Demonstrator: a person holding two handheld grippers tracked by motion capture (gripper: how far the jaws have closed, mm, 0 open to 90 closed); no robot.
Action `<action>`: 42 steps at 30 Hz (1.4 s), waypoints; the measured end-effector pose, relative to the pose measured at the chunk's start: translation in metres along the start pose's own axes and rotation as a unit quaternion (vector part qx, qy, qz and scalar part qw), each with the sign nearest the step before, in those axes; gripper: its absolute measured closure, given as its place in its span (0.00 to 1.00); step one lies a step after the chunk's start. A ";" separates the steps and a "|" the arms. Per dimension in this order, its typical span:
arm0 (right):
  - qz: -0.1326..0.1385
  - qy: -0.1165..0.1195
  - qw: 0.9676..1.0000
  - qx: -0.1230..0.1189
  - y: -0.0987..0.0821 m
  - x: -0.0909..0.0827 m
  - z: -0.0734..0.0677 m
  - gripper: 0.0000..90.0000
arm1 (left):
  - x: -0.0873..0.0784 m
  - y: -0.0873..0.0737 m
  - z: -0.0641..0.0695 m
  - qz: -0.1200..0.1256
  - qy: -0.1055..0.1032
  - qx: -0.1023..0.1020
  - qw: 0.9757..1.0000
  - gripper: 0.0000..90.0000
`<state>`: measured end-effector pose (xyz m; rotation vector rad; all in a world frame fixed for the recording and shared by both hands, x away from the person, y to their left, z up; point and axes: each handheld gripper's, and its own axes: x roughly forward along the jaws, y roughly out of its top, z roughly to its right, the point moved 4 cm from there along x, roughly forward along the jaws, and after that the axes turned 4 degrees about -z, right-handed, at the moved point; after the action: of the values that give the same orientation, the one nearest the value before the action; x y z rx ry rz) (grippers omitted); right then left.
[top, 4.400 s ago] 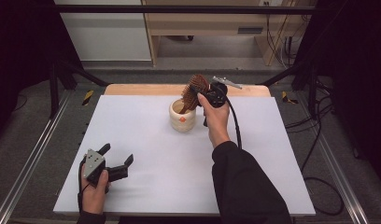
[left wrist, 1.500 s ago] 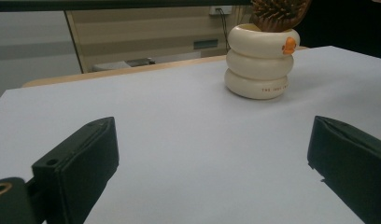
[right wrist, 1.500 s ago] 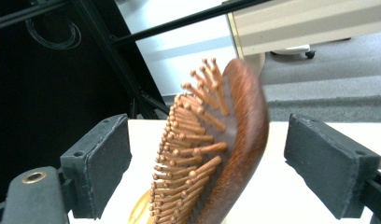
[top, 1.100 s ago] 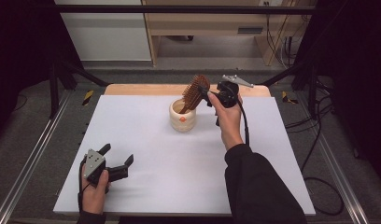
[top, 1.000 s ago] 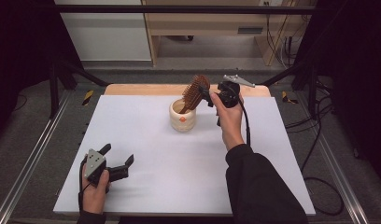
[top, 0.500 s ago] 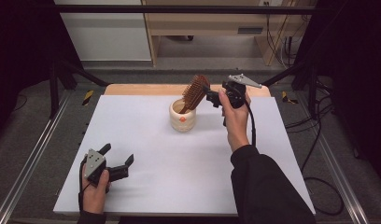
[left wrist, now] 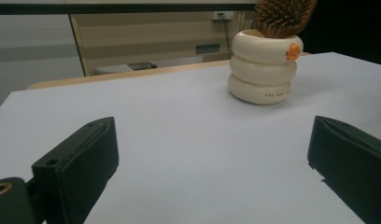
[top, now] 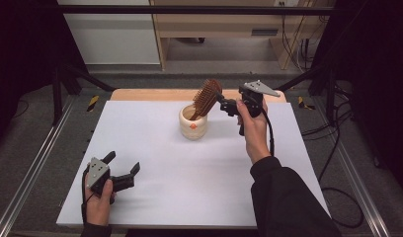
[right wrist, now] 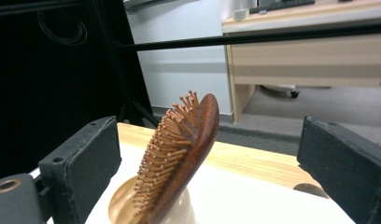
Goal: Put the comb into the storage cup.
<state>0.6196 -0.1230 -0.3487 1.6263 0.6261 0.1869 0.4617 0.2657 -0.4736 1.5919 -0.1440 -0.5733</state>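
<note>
My right gripper [top: 223, 105] has just been opening, jaws wide apart and off the hairbrush [top: 205, 98]; the hairbrush leans handle-down in the cream cup [top: 193, 125]; my left gripper [top: 121, 169] rests open on the table [top: 189, 187].

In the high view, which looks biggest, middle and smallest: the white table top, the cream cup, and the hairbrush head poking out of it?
1. White table top, by far the biggest.
2. Cream cup.
3. Hairbrush head.
The cup and the brush head look nearly alike in size, so their order is unsure.
</note>
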 end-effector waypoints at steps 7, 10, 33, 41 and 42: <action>0.026 -0.023 0.999 -0.038 -0.003 -0.006 -0.001 0.05 | -0.006 0.001 -0.004 0.006 0.005 -0.005 1.000 0.02; 0.035 -0.021 0.998 -0.039 -0.001 -0.011 0.000 0.05 | -0.005 0.001 -0.004 0.007 0.005 -0.005 1.000 0.02; 0.064 0.003 0.997 -0.036 0.004 -0.043 0.007 0.04 | -0.005 0.000 -0.005 0.006 0.008 -0.005 1.000 0.02; 0.064 0.004 0.997 -0.034 0.003 -0.052 0.009 0.02 | -0.007 0.000 -0.006 0.006 0.009 -0.006 1.000 0.02; 0.066 0.002 0.997 -0.034 0.003 -0.053 0.009 0.03 | -0.007 0.000 -0.006 0.007 0.009 -0.007 1.000 0.02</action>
<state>0.5809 -0.1572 -0.3350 1.6017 0.5112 0.3056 0.4581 0.2742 -0.4711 1.5812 -0.1369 -0.5476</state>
